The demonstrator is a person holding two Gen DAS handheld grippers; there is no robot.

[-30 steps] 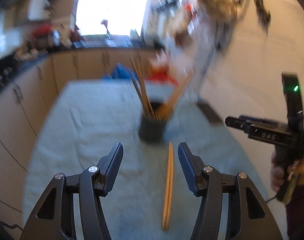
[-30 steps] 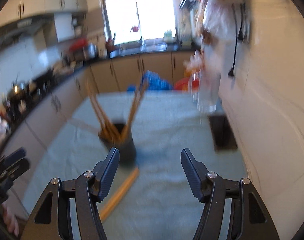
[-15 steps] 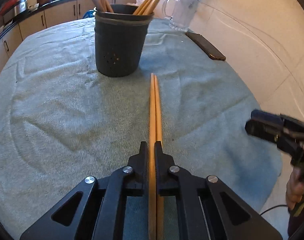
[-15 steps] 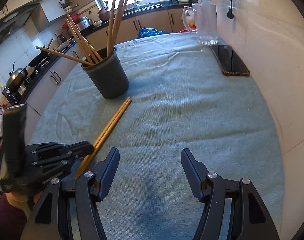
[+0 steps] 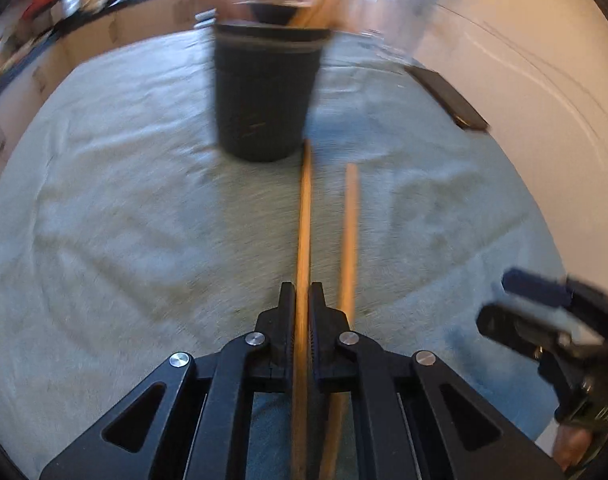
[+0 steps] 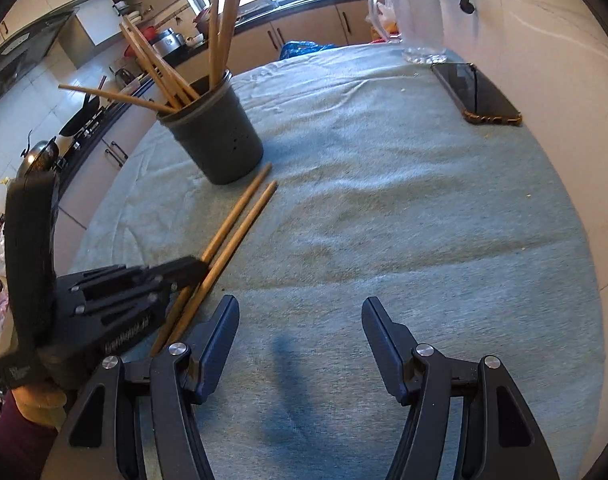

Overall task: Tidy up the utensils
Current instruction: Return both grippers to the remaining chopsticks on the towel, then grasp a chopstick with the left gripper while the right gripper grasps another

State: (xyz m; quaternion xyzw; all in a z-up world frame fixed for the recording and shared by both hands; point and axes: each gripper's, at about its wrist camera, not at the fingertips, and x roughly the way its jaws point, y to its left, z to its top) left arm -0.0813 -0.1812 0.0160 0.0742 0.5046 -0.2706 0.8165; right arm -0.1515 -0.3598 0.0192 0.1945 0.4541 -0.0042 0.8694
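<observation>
Left claw [image 5: 302, 312] clenched on one thin wooden chopstick [image 5: 305, 216], second wooden chopstick [image 5: 350, 232] loose just right; right claw [image 6: 300, 332] wide open, empty.

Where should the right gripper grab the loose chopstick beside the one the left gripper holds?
Pinch the loose chopstick at mid-shaft, coming from above with jaws across its width. It lies flat on the cloth, close beside the held chopstick; the left gripper crowds its near end, while the holder stands by the far tip.

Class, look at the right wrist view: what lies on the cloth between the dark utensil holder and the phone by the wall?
Nothing: between the utensil holder and the phone only bare towel shows, clearest in the right wrist view.
</observation>
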